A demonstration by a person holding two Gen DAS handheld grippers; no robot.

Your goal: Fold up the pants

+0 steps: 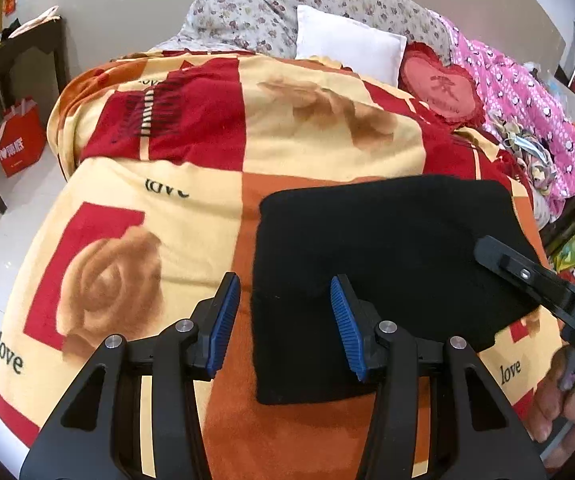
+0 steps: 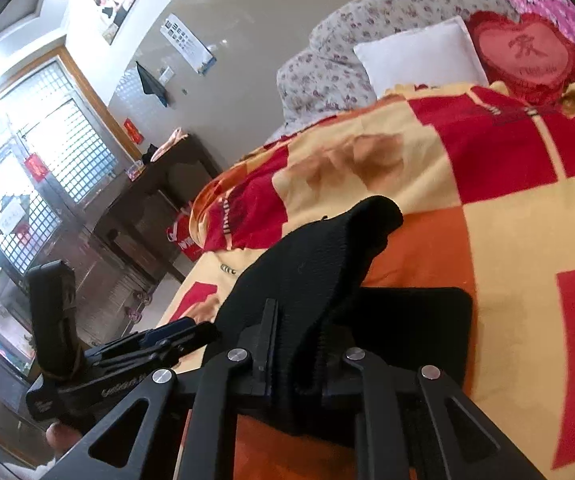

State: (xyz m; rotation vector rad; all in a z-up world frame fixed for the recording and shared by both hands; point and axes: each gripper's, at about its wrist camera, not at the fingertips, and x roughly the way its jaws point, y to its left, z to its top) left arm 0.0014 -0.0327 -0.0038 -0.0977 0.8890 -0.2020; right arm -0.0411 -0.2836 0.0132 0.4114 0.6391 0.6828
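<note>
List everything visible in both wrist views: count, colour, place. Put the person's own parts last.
pants: one, black, folded on the blanket; one edge lifted in the right gripper
blanket: one, red, orange and cream with roses, covering the bed
white pillow: one, at the head of the bed
heart cushion: one, red, beside the white pillow
floral quilt: one, grey, behind the pillow
pink quilt: one, far side
red bag: one, on the floor
left gripper: black, blue pads, open at the pants' edge
right gripper: black, clamped on the pants
hand: one, on the right gripper's handle
</note>
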